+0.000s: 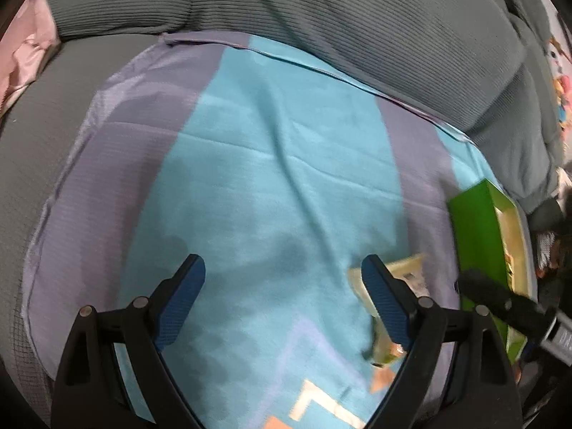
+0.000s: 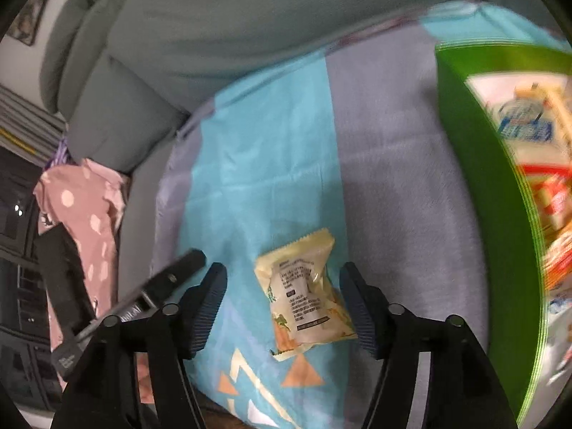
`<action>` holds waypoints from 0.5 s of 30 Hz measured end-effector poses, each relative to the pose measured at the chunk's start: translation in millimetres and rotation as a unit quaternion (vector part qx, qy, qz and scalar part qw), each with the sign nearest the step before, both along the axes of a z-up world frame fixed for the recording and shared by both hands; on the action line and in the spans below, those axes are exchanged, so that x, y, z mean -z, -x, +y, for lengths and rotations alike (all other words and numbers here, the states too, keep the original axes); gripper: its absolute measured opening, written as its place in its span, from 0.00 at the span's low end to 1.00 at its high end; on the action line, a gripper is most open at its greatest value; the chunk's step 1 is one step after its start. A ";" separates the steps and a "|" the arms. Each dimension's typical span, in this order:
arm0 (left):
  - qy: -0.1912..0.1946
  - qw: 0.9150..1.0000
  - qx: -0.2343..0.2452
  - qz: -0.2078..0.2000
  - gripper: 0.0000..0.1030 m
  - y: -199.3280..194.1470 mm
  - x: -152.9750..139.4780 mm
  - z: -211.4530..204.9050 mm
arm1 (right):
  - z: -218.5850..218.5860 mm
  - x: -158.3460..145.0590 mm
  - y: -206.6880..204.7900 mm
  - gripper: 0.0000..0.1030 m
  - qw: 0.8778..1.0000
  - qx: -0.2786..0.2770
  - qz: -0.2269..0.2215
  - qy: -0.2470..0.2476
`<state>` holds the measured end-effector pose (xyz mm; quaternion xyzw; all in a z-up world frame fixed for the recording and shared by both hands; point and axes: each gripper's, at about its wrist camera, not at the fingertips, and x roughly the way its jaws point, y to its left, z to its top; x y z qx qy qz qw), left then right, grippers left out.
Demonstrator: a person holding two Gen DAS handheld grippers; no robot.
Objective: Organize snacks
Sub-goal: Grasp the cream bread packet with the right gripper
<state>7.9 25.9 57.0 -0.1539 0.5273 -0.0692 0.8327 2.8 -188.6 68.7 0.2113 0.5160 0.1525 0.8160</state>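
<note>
A cream snack packet [image 2: 304,296] with black print lies flat on the blue and lilac cloth [image 2: 271,164]. My right gripper [image 2: 283,268] is open and straddles it; the left pad stands well off, and the right pad sits close by the packet's edge. An open green box [image 2: 479,186] stands to the right with several snack packets inside. My left gripper [image 1: 282,262] is open over bare cloth with nothing between its fingers. The same packet [image 1: 407,275] shows partly behind its right finger, and the green box [image 1: 475,236] stands at the far right.
The cloth [image 1: 279,164] covers the seat of a grey ribbed sofa [image 1: 321,18], whose back cushions rise behind. Pink spotted fabric [image 2: 89,200] lies off the cloth's left edge. A finger of the left gripper [image 2: 171,279] reaches in beside the right one.
</note>
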 end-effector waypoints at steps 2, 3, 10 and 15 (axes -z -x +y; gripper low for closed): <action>0.007 1.000 0.028 -0.002 0.84 3.4 -0.6 -13.5 | -3.6 -4.4 2.2 0.65 1.000 0.003 -0.010 0.006; 0.010 0.999 0.040 -0.003 0.82 4.3 -0.7 -19.8 | -4.5 -4.8 2.4 0.65 1.000 0.004 -0.010 0.004; 0.039 0.996 0.084 0.017 0.66 4.3 13.2 -46.3 | -8.0 6.2 0.6 0.65 1.000 0.008 0.008 -0.004; 0.051 0.993 0.108 0.019 0.58 5.6 17.0 -63.0 | -0.9 19.8 -3.9 0.65 1.000 -0.004 0.024 -0.003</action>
